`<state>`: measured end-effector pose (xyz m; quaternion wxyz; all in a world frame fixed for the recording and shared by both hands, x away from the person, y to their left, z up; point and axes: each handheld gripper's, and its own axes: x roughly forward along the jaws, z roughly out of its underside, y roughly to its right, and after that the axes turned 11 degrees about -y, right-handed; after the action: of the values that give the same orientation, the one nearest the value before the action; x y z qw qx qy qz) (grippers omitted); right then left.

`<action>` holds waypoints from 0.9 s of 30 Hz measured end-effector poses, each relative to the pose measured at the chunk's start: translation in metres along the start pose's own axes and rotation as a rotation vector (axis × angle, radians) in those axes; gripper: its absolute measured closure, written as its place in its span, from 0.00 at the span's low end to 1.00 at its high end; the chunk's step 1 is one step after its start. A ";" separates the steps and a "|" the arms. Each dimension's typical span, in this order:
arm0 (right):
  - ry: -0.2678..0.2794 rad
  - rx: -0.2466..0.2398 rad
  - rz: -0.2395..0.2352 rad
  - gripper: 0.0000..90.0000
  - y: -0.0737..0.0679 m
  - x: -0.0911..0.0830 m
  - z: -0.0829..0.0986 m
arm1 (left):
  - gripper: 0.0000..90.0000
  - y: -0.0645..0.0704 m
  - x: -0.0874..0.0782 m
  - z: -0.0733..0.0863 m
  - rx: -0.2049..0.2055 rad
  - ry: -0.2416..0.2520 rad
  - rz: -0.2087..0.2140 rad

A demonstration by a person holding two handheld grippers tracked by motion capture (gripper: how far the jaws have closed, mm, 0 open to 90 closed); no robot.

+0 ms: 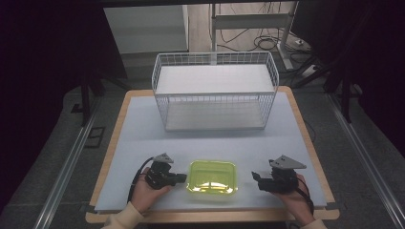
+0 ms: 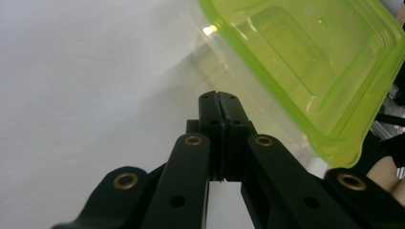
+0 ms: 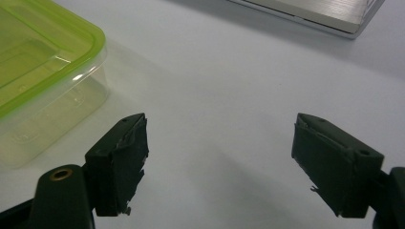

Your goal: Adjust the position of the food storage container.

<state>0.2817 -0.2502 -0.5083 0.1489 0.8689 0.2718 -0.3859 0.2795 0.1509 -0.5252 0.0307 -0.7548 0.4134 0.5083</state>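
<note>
Container [image 1: 212, 177], green-lidded, is seen at lower centre on the surface [image 1: 143, 133]; judged light, stiff, slippery, best taken by its rim. Left gripper [image 1: 183, 178] is closed, empty; right gripper [image 1: 255, 177] is spread wide.

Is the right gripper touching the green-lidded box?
Apart. In the right gripper view, the open right gripper has bare table between its nearer jaw and the box. The high view shows the same gap.
</note>
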 end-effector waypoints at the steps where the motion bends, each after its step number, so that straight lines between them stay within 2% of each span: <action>1: 0.000 0.000 0.000 0.22 0.000 0.000 0.000 | 0.99 -0.004 -0.006 0.003 -0.016 0.023 0.003; 4: 0.000 0.001 0.001 0.22 0.001 0.000 0.000 | 0.99 -0.009 -0.013 0.007 -0.025 0.039 -0.003; 9: -0.001 0.000 0.000 0.22 0.001 0.000 0.000 | 0.99 -0.021 -0.030 0.016 -0.061 0.092 -0.018; 12: -0.001 -0.001 0.000 0.22 0.001 0.000 0.000 | 0.96 -0.026 -0.034 0.020 -0.084 0.118 -0.017; 13: 0.001 -0.001 -0.002 0.22 0.001 0.000 0.000 | 0.87 -0.027 -0.035 0.021 -0.106 0.144 -0.016; 15: 0.003 -0.001 -0.007 0.22 0.000 -0.001 0.000 | 0.74 -0.028 -0.035 0.022 -0.117 0.157 -0.017; 19: 0.015 0.005 -0.022 0.22 -0.001 -0.001 0.000 | 0.56 -0.024 -0.034 0.021 -0.111 0.151 -0.045; 21: 0.019 -0.002 -0.018 0.24 -0.001 -0.001 0.001 | 0.53 -0.023 -0.034 0.020 -0.114 0.152 -0.039; 22: 0.025 -0.014 -0.038 0.25 -0.003 -0.001 0.001 | 0.45 -0.023 -0.034 0.020 -0.117 0.152 -0.037; 26: 0.039 0.012 -0.119 0.27 -0.006 -0.004 -0.002 | 0.39 -0.021 -0.034 0.020 -0.130 0.160 -0.013; 27: 0.039 0.012 -0.119 0.27 -0.006 -0.004 -0.002 | 0.39 -0.021 -0.034 0.020 -0.136 0.165 0.003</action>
<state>0.2773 -0.2463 -0.5039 0.1153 0.8594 0.3235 -0.3788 0.2736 0.1938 -0.5160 -0.0554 -0.7937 0.3804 0.4715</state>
